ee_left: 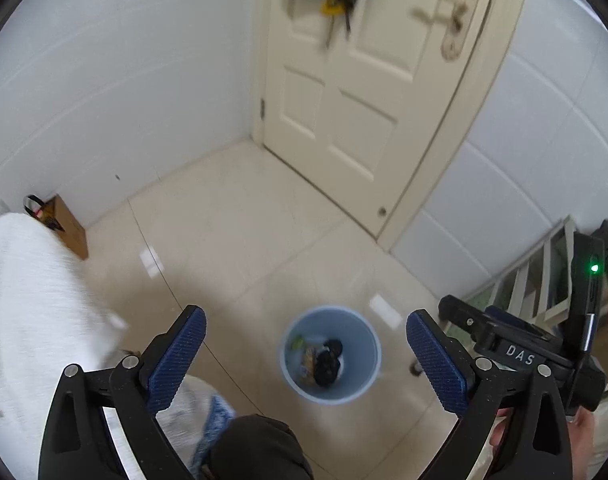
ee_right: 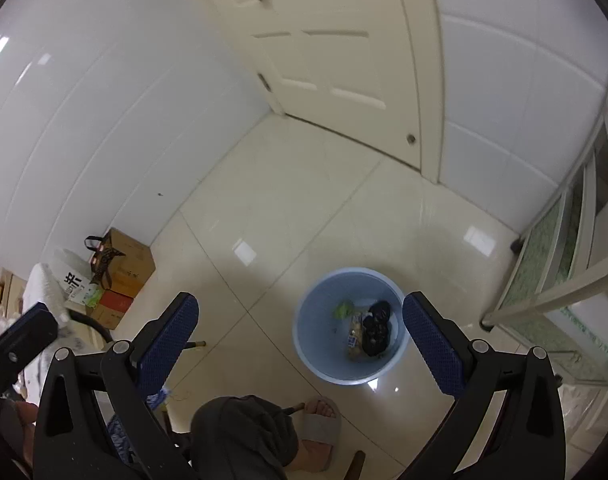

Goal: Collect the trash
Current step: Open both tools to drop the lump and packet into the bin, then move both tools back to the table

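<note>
below, both grippers are hanging wide over a blue bin.
the left gripper point(ee_left: 306, 354) and right gripper point(ee_right: 300, 340) are holding nothing; the bin point(ee_right: 316, 354) is standing on the tiled floor point(ee_right: 288, 200), well off the door point(ee_right: 344, 60), with trash point(ee_right: 374, 328) lying inside.

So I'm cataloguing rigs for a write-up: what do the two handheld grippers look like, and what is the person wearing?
Both the left gripper and the right gripper have black linkage arms with silver pivot pins and two fingers faced with blue textured pads. From the left view, the right unit's body shows white "DAS" lettering and a green light. The person wears dark trousers and grey slippers.
</note>
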`<state>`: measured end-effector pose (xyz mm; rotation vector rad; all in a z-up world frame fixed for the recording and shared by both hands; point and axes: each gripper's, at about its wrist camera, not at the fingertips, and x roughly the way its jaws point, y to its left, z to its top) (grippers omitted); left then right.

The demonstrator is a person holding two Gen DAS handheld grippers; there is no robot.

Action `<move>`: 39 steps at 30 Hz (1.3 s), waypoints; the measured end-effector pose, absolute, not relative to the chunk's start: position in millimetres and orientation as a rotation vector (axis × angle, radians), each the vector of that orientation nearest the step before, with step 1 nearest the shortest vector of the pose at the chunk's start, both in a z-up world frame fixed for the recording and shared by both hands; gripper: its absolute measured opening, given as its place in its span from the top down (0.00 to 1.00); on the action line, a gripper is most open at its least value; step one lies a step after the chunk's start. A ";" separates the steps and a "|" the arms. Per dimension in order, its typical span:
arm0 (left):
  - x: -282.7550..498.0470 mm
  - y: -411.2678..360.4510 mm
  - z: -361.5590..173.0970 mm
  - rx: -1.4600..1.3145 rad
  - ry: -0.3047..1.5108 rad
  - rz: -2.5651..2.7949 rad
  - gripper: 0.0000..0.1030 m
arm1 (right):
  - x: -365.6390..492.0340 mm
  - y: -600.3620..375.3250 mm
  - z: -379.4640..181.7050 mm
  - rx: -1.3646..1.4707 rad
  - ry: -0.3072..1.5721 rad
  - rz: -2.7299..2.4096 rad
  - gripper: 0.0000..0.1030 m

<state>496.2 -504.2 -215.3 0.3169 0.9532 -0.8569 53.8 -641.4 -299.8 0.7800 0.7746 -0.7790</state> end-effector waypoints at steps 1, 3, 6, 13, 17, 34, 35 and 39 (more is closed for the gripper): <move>495.7 -496.6 -206.5 0.303 0.933 -0.852 0.02 | 56.6 -636.5 -292.9 0.771 0.765 -0.773 0.00; 493.5 -481.0 -190.5 0.280 0.896 -0.843 0.01 | 63.6 -625.5 -278.4 0.751 0.750 -0.758 0.00; 483.3 -449.5 -171.1 0.245 0.845 -0.825 0.01 | 74.4 -606.4 -255.1 0.708 0.723 -0.733 0.00; 454.4 -377.4 -125.5 0.171 0.743 -0.772 0.01 | 106.2 -554.7 -204.5 0.606 0.667 -0.649 0.00; 431.1 -335.4 -103.6 0.125 0.692 -0.733 0.01 | 127.6 -520.2 -178.8 0.535 0.639 -0.590 0.00; 354.3 -126.1 -73.2 0.007 0.541 -0.464 0.01 | 229.6 -353.3 -104.7 0.277 0.550 -0.287 0.00; 350.3 -117.1 -73.2 -0.004 0.539 -0.445 0.01 | 234.7 -344.5 -104.3 0.268 0.550 -0.276 0.00; 332.3 -79.5 -71.6 -0.041 0.525 -0.375 0.01 | 251.6 -314.8 -101.6 0.237 0.544 -0.223 0.00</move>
